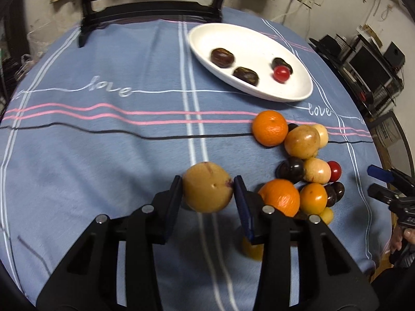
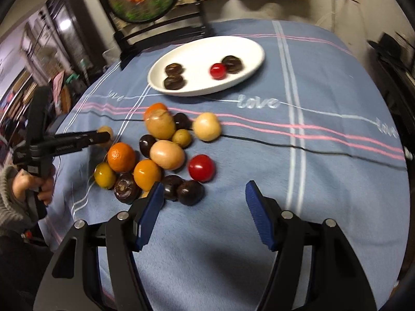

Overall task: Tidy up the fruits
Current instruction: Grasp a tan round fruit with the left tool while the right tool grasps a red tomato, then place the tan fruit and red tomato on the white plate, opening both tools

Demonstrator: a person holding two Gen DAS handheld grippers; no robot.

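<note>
My left gripper (image 1: pixel 207 191) clamped the tan fruit (image 1: pixel 207 187) for transfer to the white plate (image 1: pixel 298 92); my right gripper (image 2: pixel 205 202) hovered half open, empty, beside the pile.

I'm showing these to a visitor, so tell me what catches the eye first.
The heap of fruit on the blue tablecloth draws the eye: oranges, tan and dark fruit, one red. Behind it lies a white plate holding three dark fruits and a red one. In the left view, the left tongs grip a tan fruit; the right tongs stand open and empty.
</note>
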